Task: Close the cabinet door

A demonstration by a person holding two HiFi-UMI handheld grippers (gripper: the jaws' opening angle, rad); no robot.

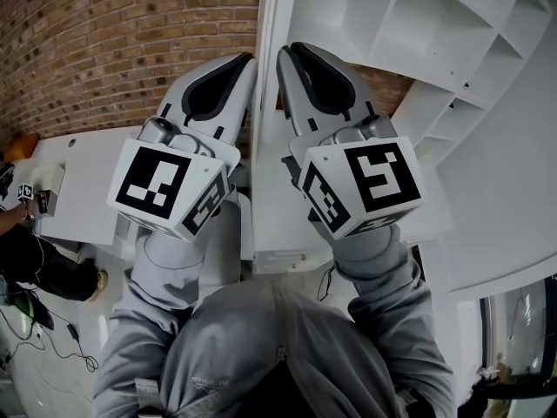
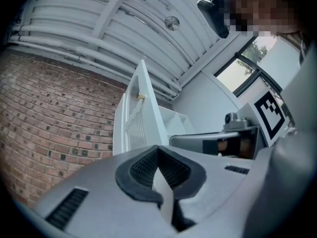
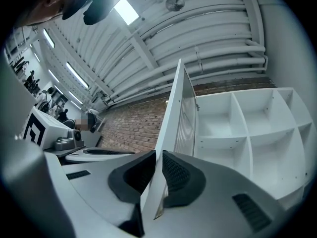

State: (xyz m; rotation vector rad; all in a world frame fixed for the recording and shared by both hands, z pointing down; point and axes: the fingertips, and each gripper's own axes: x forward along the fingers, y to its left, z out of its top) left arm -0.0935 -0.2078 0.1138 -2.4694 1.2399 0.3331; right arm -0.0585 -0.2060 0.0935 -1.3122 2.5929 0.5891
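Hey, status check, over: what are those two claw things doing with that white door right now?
Both clamped on cabinet door edge: left gripper, right gripper. Door standing open, shelves exposed. Nothing seen blocking its swing.

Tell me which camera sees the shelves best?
Right gripper view: the shelves fill its right side, compartments open toward it. Head view catches them slanted, top right; left gripper view shows only a sliver.

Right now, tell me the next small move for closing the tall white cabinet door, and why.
Probably swing the flat white cabinet door rightward toward the white open shelves: left gripper and right gripper both pinch its edge, and it stands open.
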